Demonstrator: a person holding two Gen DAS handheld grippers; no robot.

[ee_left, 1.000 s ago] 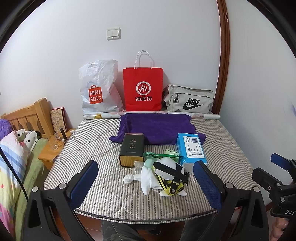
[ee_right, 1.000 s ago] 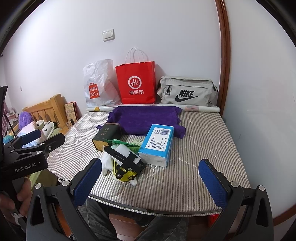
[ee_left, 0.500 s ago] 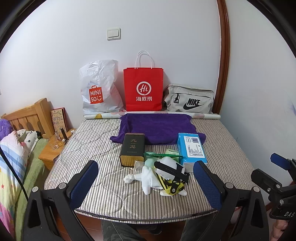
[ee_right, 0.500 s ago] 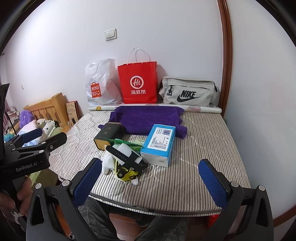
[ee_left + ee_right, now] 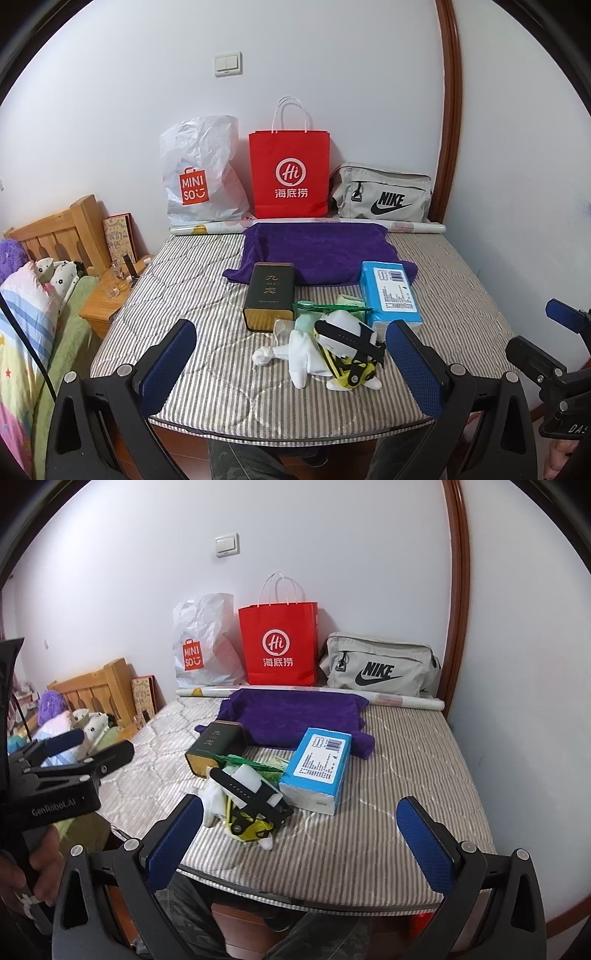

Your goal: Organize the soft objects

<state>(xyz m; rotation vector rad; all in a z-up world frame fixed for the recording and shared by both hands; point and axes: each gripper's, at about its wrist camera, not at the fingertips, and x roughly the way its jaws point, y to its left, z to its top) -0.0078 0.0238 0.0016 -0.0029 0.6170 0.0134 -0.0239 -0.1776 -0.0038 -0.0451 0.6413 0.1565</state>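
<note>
Here, the soft things sit in a tangled heap near the front edge of the striped mattress [image 5: 207,295]: a white cloth [image 5: 301,354] with a knotted end, a yellow-and-black pouch [image 5: 349,369] beneath, and a black strap [image 5: 347,338] across a white lump on top. We cannot tell where one item ends and the next begins. Behind it, touching or nearly so, lie green packets [image 5: 325,306], a dark tin [image 5: 271,295] and a blue tissue pack [image 5: 389,293]; further back the purple towel [image 5: 317,251] is spread flat.

We hold both tools back from the bed, nothing taken up yet. The left gripper [image 5: 291,365] stands wide, its blue pads framing the heap; the right gripper [image 5: 299,834] is equally wide, with the heap at its left pad and bare mattress ahead.

The main risk, as we judge it, is a pinch that catches the strap or one fold only, so the rest drags along, spills over the near edge, or knocks the tin. Limp cloth may also slip from the pads once lifted. The tissue pack is crushable if squeezed hard. The right gripper would need to swing left before closing, or it shuts on air; and with both tools converging on one small heap, they could collide.
</note>
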